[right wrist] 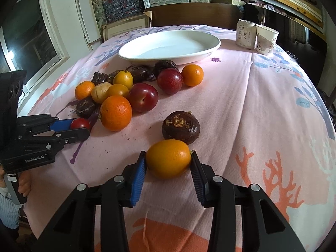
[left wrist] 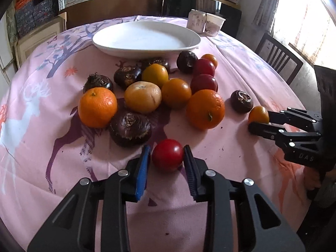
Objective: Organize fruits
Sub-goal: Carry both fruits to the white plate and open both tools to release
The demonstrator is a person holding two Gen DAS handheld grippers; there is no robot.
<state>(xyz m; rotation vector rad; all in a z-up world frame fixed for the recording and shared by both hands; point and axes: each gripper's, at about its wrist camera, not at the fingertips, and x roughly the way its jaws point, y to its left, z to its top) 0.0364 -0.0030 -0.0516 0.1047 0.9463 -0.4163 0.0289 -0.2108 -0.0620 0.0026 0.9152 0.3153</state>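
Note:
My left gripper (left wrist: pixel 167 156) has its blue pads around a small red tomato (left wrist: pixel 167 155) on the pink cloth; the pads touch its sides. It also shows in the right wrist view (right wrist: pixel 80 126). My right gripper (right wrist: pixel 168 163) is shut on a yellow-orange kumquat (right wrist: pixel 168 161), which also shows in the left wrist view (left wrist: pixel 258 114). Oranges (left wrist: pixel 97 107), red plums (left wrist: pixel 204 83), more kumquats and dark water chestnuts (left wrist: pixel 130 128) lie in a loose pile. A white empty plate (left wrist: pixel 134 47) stands behind the pile.
A drink can (right wrist: pixel 245 34) and a paper cup (right wrist: pixel 266 40) stand at the far right of the table. A water chestnut (right wrist: pixel 181 127) lies just beyond the held kumquat. A dark chair (left wrist: pixel 279 61) stands at the table's right edge.

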